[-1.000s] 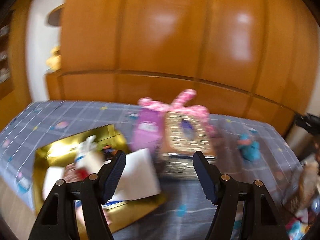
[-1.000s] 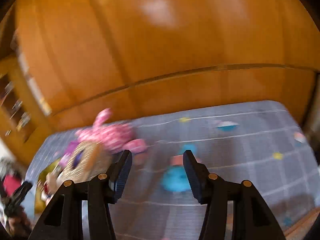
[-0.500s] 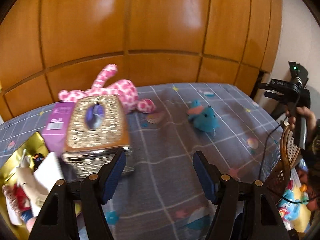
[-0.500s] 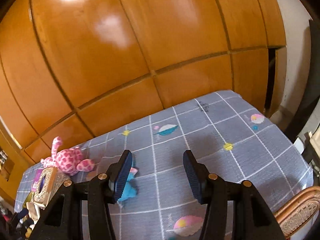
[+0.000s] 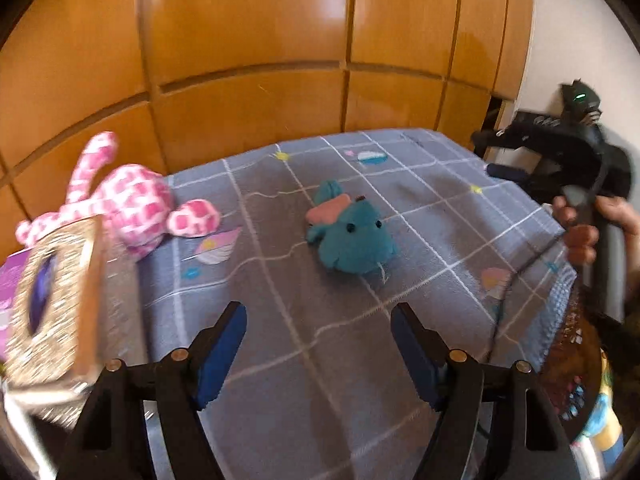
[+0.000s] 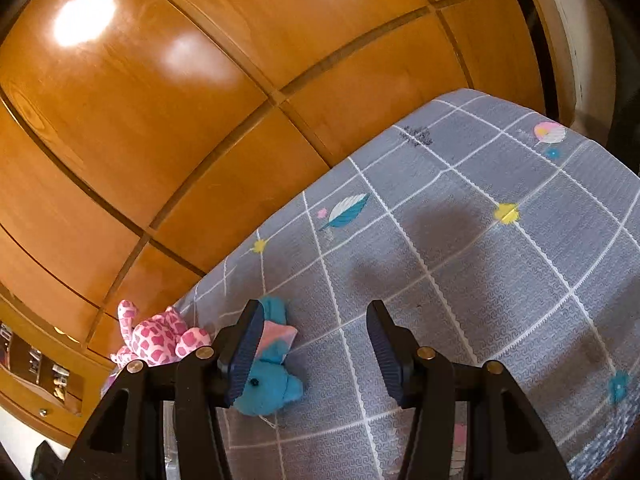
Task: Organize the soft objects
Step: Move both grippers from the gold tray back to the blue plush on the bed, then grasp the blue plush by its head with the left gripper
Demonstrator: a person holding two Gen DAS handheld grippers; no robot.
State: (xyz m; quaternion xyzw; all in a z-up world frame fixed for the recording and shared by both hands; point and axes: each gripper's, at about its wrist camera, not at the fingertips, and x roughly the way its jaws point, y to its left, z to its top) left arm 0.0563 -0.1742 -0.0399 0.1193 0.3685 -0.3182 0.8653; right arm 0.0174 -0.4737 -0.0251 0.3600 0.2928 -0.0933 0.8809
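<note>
On the grey checked bedspread [image 5: 280,360], a glittery gold tissue box [image 5: 52,296] stands leftmost, its contents hidden, beside the pink spotted plush [image 5: 136,208]. Left gripper [image 5: 318,352], jaws just widened and empty, should centre over the teal plush [image 5: 350,240] before closing. Right gripper [image 6: 312,344] hangs apart, empty.

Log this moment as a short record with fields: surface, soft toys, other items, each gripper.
surface: grey checked cloth in front of wooden panels
teal toy: lying mid-cloth, untouched
pink toy: lying at the cloth's left, near the panels
glitter box: at the left edge, blurred
left gripper: open, empty, its jaws have just been opening, teal toy ahead
right gripper: open, empty
</note>
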